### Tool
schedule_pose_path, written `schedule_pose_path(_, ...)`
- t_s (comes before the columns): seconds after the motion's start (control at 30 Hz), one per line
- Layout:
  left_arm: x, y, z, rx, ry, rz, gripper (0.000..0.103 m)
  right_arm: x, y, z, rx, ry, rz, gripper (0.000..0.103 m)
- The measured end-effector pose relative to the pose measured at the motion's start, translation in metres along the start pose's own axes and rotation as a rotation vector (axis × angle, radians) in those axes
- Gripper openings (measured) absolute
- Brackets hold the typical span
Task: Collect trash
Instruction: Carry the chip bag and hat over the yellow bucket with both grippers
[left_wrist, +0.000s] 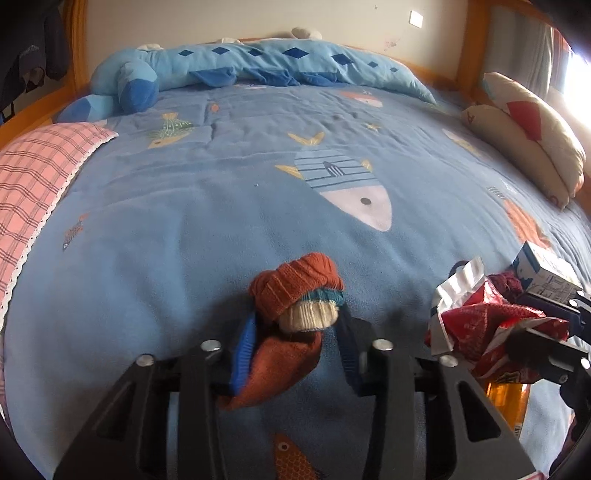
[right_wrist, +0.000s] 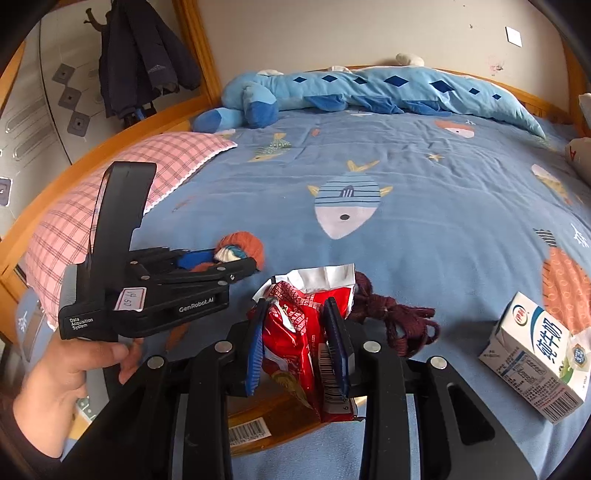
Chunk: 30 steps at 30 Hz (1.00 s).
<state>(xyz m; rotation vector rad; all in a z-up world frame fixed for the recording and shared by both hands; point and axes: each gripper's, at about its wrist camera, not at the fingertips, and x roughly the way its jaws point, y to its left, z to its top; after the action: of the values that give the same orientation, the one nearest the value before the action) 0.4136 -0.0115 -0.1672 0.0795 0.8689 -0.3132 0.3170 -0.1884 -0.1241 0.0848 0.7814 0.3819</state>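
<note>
Right gripper (right_wrist: 295, 345) is clamping a red snack wrapper (right_wrist: 295, 325) above the fish-print blanket (right_wrist: 424, 229). Left gripper (right_wrist: 225, 267) is closing on rolled socks (right_wrist: 240, 247). Milk carton (right_wrist: 535, 358) is lying nearby.

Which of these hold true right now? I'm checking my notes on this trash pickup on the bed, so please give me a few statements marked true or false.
1. The right tongs are clamped on a red snack wrapper. True.
2. The left tongs have a milk carton between them. False: an orange rolled sock sits between their fingers.
3. The milk carton lies on the blue blanket, held by no tongs. True.
4. The dark red yarn bundle sits on the pink plaid pillow. False: it lies on the blanket beside the wrapper.
</note>
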Motion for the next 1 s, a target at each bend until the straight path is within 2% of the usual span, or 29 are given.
schedule_pose_path(0.1, -0.011, 0.004, -0.003, -0.027, -0.02, -0.042, 0.033, -0.003, 0.0, -0.002, 0.009, 0.001, 0.014, 0.03)
schedule_pose_path(0.23, -0.037, 0.003, -0.014, -0.019, -0.046, -0.055, 0.033, -0.011, 0.0, -0.005, 0.006, 0.006, -0.004, 0.03)
schedule_pose_path(0.5, -0.114, -0.016, -0.059, 0.006, -0.074, -0.142, 0.033, -0.057, 0.016, -0.031, -0.03, 0.011, 0.002, 0.03)
schedule_pose_path(0.83, -0.188, -0.085, -0.133, 0.07, -0.057, -0.273, 0.033, -0.155, 0.018, -0.102, 0.053, -0.023, 0.011, 0.03)
schedule_pose_path(0.93, -0.202, -0.111, -0.153, 0.075, -0.04, -0.353, 0.033, -0.191, 0.015, -0.127, 0.082, -0.039, -0.001, 0.03)
schedule_pose_path(1.0, -0.208, -0.13, -0.164, 0.096, -0.035, -0.378, 0.033, -0.211, 0.013, -0.141, 0.092, -0.052, -0.017, 0.03)
